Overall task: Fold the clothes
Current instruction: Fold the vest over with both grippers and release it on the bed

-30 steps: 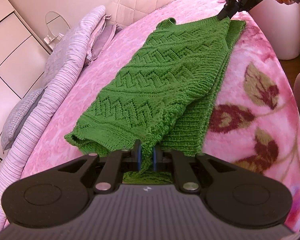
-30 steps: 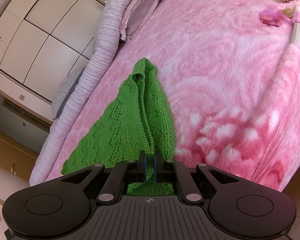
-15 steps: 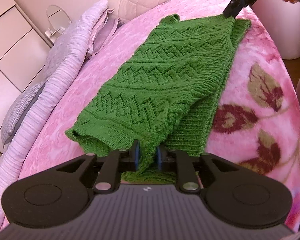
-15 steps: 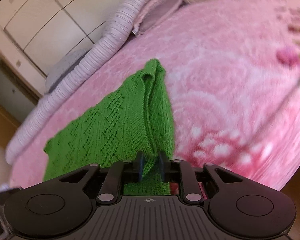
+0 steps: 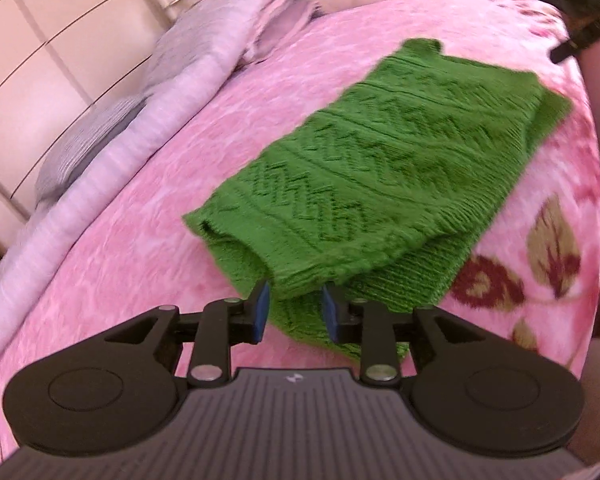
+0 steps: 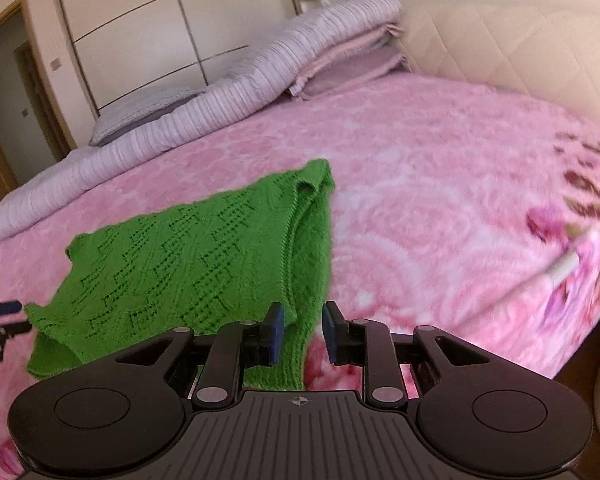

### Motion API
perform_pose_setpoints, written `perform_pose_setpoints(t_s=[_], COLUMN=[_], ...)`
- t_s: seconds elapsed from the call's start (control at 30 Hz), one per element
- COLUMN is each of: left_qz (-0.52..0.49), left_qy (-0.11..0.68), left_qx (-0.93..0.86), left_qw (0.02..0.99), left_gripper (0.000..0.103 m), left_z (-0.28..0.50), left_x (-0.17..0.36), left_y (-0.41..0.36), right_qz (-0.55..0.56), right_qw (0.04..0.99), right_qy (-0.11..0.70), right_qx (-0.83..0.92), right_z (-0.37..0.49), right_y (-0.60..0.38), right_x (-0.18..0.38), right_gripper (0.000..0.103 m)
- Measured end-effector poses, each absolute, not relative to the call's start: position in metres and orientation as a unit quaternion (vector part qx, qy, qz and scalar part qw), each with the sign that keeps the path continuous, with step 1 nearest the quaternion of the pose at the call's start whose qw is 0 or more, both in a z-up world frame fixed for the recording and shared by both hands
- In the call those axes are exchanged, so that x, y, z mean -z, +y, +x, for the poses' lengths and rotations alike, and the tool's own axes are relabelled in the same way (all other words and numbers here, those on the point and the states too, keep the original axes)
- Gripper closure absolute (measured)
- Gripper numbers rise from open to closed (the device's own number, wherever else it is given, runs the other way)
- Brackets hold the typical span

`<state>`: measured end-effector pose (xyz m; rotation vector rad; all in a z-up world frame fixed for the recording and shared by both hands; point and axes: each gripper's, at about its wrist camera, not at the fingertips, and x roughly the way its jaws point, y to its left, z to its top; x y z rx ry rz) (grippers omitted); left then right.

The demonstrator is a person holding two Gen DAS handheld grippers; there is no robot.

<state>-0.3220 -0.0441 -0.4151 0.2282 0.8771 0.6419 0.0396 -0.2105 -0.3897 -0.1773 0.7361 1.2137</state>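
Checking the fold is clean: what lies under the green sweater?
The green sweater lies folded on the pink blanket, a plainer knit layer showing beneath its patterned top. Anything between the layers or beneath them is covered.

Bare pink blanket (image 6: pixel 440 208) lies open beyond the folded green sweater (image 6: pixel 204 256); the rolled lilac quilt (image 6: pixel 220 96) walls off its far edge.

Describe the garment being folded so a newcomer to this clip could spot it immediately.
Start from the pink blanket that covers the bed. On it, nearer the camera than the striped lilac bedding along the far side, lies the sweater, folded lengthwise. It is the only green thing in the room, a chunky knit with zigzag rows.
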Motion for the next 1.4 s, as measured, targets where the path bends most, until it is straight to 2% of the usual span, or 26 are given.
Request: perform_pose_setpoints(t_s=[0.3,0.53,0.7,0.83,1.0,1.1,1.2,1.27,1.4], left_qz=[0.071,0.034,0.022,0.012,-0.005,0.0,0.012,0.003,0.001], left_qy=[0.395,0.391,0.373,0.369,0.341,0.373,0.38,0.362,0.321], left_qx=[-0.333,-0.305,-0.308,-0.31,-0.311,-0.305,-0.287,-0.284,-0.306], left_qw=[0.853,0.867,0.875,0.876,0.887,0.876,0.879,0.888,0.896], left_gripper=[0.077,0.077,0.079,0.079,0.079,0.079,0.081,0.083,0.083], left_z=[-0.303,-0.285,-0.297,-0.302,-0.302,-0.296,-0.3,-0.302,-0.291], left_x=[0.4,0.435,0.46,0.449,0.438,0.455,0.448,0.435,0.413], left_y=[-0.039,-0.037,-0.043,-0.042,-0.034,-0.028,-0.026,-0.014,0.035], right_qz=[-0.097,-0.121,-0.194,-0.197,-0.16,-0.186,-0.206,-0.208,-0.189], right_qw=[0.743,0.732,0.724,0.721,0.722,0.706,0.685,0.675,0.704], right_qy=[0.31,0.287,0.275,0.281,0.25,0.289,0.294,0.302,0.256], right_qx=[-0.585,-0.605,-0.602,-0.602,-0.624,-0.62,-0.634,-0.64,-0.635], right_z=[0.026,0.011,0.004,0.007,0.009,0.015,0.022,0.033,0.06], right_y=[-0.18,-0.16,-0.162,-0.165,-0.158,-0.144,-0.143,-0.137,-0.108], right_x=[0.386,0.399,0.437,0.428,0.413,0.433,0.433,0.421,0.401], right_gripper=[0.078,0.078,0.079,0.078,0.078,0.078,0.078,0.078,0.078])
